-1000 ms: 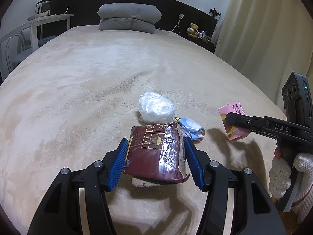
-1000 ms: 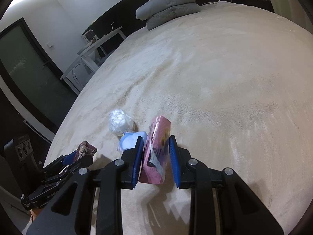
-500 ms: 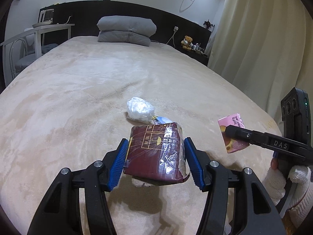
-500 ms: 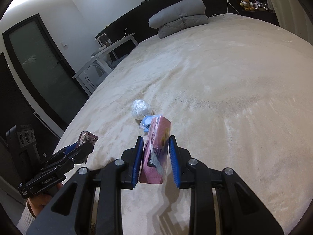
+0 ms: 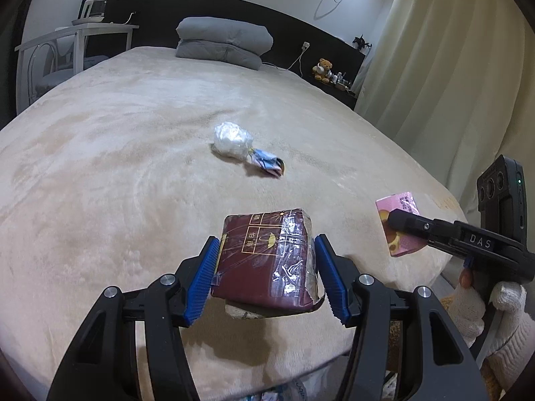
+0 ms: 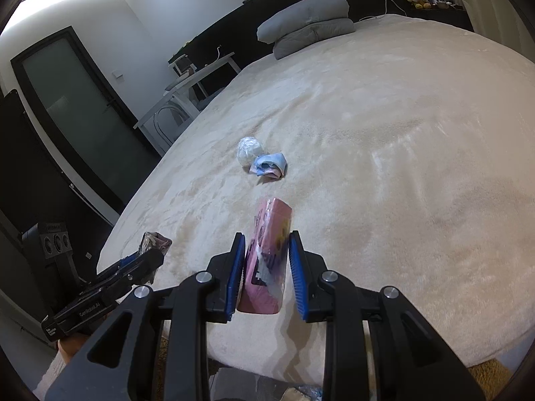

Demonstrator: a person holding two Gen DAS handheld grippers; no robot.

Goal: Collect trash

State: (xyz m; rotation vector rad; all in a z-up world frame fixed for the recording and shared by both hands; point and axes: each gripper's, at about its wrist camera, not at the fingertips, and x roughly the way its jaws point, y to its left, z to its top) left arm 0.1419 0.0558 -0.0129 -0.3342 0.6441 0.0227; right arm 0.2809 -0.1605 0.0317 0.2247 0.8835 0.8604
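My left gripper (image 5: 265,250) is shut on a dark red packet (image 5: 265,264) wrapped in clear film, held above the near edge of the bed. My right gripper (image 6: 265,250) is shut on a pink packet (image 6: 267,260), which stands on edge between the blue pads. In the left wrist view the pink packet (image 5: 399,225) and the right gripper (image 5: 401,219) show at the right, with a gloved hand (image 5: 485,304) behind. Farther out on the bed lie a crumpled clear plastic ball (image 5: 232,140) and a small blue wrapper (image 5: 265,163), side by side.
The beige bed cover (image 5: 133,167) fills both views. A grey folded pillow (image 5: 222,41) lies at the headboard. A white desk and chair (image 5: 63,53) stand at the left, curtains (image 5: 444,77) at the right. Below the bed edge a bag with trash (image 5: 301,391) shows partly.
Both grippers have drawn back from the bed's middle toward its near edge with their packets. The plastic ball and blue wrapper now lie farther away.
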